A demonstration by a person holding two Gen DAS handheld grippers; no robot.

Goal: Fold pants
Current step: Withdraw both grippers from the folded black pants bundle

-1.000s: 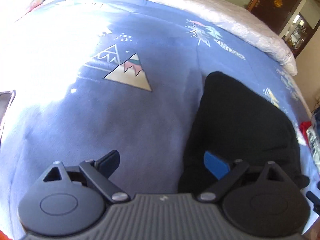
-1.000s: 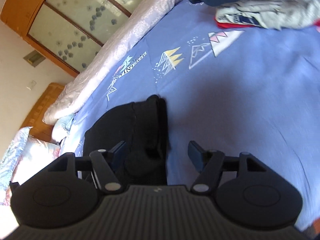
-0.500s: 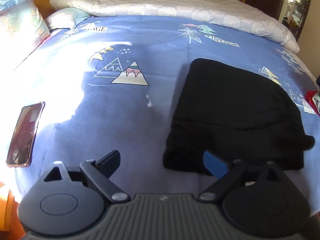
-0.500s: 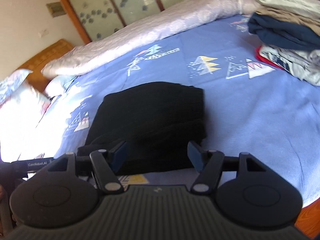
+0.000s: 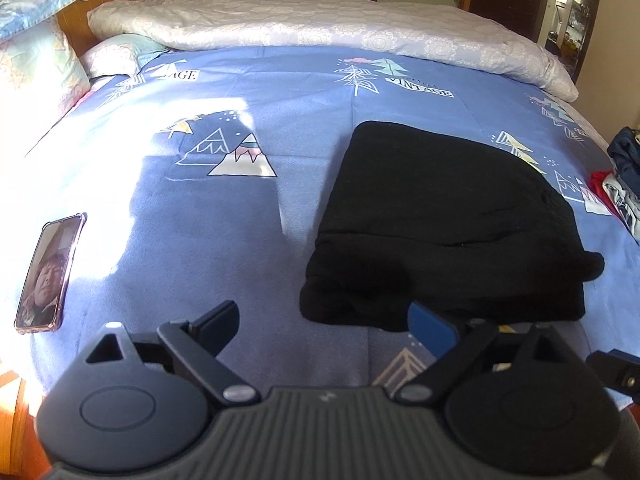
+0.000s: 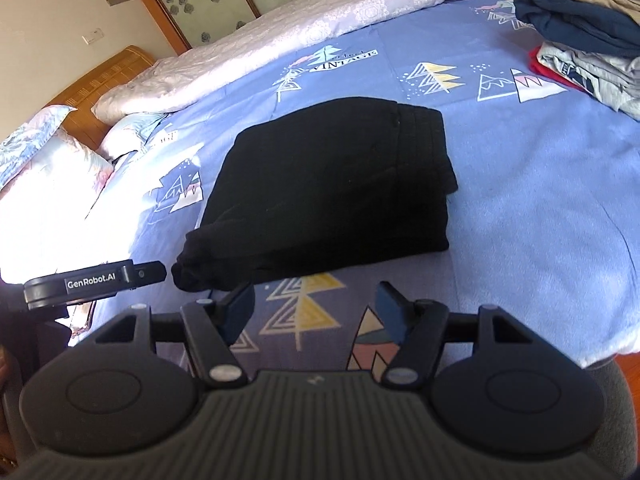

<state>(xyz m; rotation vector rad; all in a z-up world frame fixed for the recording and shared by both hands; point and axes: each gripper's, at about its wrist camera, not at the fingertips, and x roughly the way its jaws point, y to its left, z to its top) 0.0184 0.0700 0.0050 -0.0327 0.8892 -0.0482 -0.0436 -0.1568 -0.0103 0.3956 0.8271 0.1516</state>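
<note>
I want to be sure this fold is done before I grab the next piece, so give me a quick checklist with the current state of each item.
1. Left gripper open, holding nothing: ok.
2. Right gripper open, holding nothing: ok.
3. Pants folded into a compact stack on the bed: ok.
4. Both grippers clear of the pants: ok.
5. Phone away from the pants: ok.
6. Clothes pile within reach: cannot tell.
</note>
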